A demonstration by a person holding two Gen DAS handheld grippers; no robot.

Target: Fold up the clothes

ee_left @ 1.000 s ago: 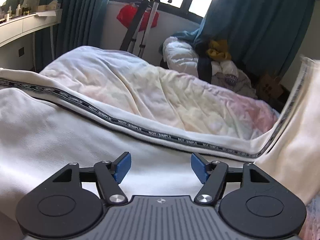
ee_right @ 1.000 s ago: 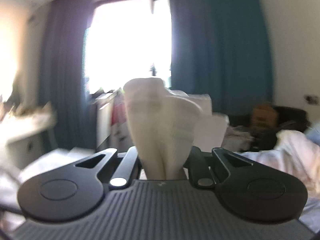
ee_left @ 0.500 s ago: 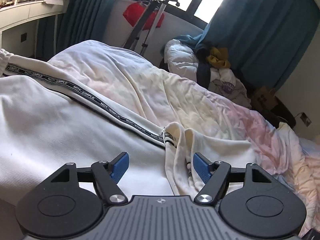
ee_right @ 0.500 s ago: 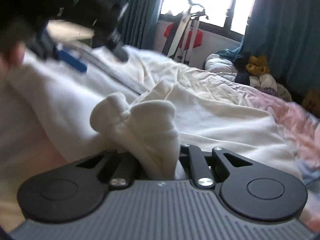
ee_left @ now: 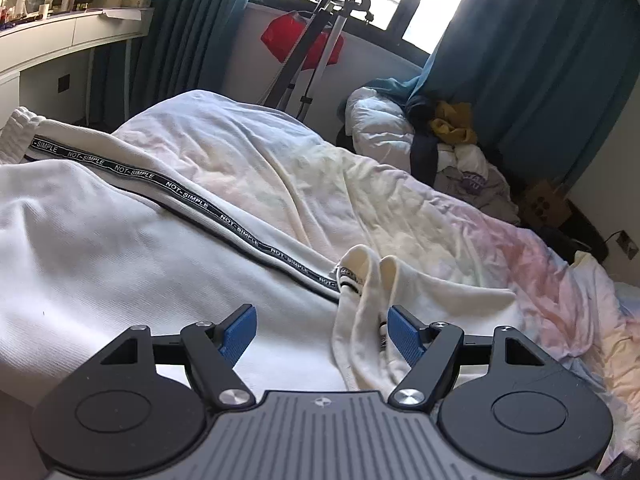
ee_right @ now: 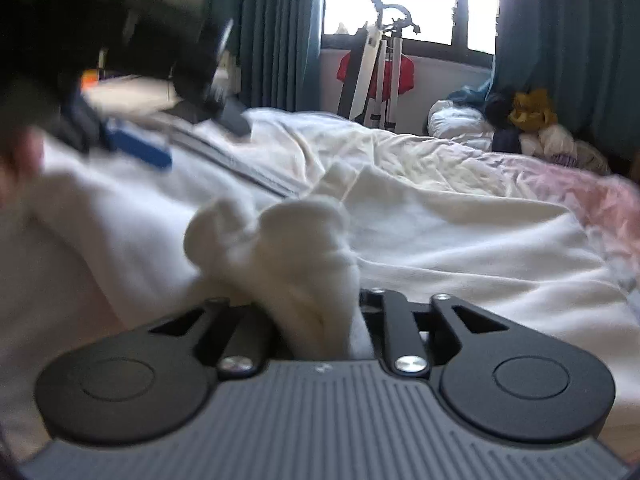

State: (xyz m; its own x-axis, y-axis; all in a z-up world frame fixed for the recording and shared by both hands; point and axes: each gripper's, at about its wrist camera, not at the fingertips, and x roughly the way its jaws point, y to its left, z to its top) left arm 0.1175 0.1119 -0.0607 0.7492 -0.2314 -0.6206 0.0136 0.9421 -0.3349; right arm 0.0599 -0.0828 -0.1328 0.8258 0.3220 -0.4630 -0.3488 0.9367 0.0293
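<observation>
The left gripper points downward at a slant, its blue-padded fingers spread wide with nothing pressed between them. The right gripper also tilts downward; its jaws have just been opening, and bunched white cloth sits between its fingers. In the right wrist view the left gripper shows blurred at upper left, beside part of a hand.
</observation>
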